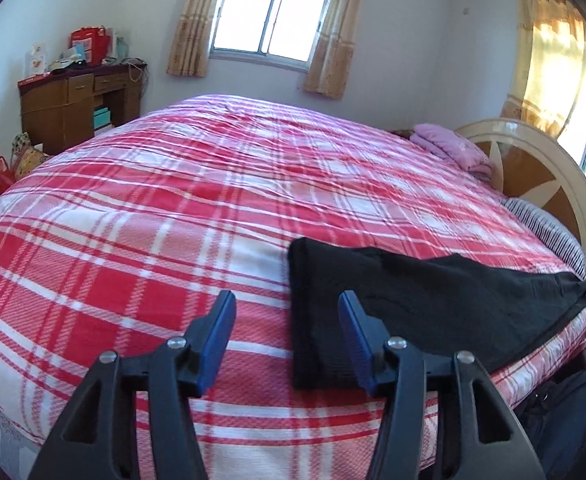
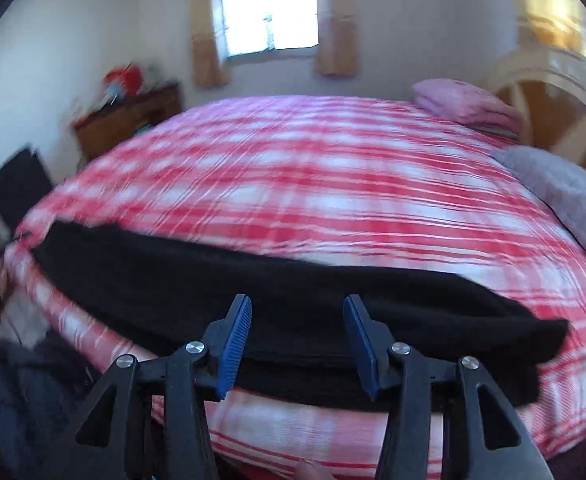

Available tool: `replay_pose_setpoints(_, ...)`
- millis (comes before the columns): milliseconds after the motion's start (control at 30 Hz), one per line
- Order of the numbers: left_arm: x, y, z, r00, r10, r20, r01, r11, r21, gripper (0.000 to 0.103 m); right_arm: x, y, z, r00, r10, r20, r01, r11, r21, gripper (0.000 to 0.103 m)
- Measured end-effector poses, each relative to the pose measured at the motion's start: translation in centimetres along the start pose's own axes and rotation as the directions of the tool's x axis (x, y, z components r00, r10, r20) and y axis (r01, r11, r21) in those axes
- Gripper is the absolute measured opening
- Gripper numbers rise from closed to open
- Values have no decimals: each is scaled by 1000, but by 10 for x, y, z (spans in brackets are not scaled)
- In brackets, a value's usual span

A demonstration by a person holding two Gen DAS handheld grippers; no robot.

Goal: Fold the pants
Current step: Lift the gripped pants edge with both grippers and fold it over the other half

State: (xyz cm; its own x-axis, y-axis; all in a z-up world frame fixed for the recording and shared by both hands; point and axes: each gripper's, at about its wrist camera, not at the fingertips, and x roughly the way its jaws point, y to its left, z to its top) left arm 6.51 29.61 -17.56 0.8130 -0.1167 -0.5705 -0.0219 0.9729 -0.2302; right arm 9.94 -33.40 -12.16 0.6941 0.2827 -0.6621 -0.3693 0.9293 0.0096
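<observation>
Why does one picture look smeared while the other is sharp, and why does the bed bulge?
Right wrist view: motion blur smears the plaid bedspread and black pants. Left wrist view: sharp, though the window is blown out white. In both, the fisheye lens bows the bed.

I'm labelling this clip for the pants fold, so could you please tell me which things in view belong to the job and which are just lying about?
Part of the job:
- black pants, laid along the near edge of the bed
- left gripper, open
- right gripper, open
- plaid bedspread, the work surface

Just lying about:
- pink folded blanket
- striped pillow
- wooden desk
- red bag
</observation>
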Motion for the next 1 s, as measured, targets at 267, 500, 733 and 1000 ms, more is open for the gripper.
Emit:
replay_pose_setpoints(267,31,-35,-3,996,42,-77,-34,995,97,56,26,36,-24,994,-29,-109,19,995,-97,50)
replay_pose_setpoints(500,17,-60,6,998,62,-34,-58,991,121,56,-56,-97,-44,966,-255,-29,250,908,337,50)
replay_pose_setpoints(733,12,-176,20,983,-160,-96,183,925,332,56,-87,-175,-56,959,-284,-16,225,721,656,50)
replay_pose_setpoints(1000,54,-327,-2,863,-390,-320,500,746,439,56,-66,-172,-48,970,-240,-31,201,729,654,50)
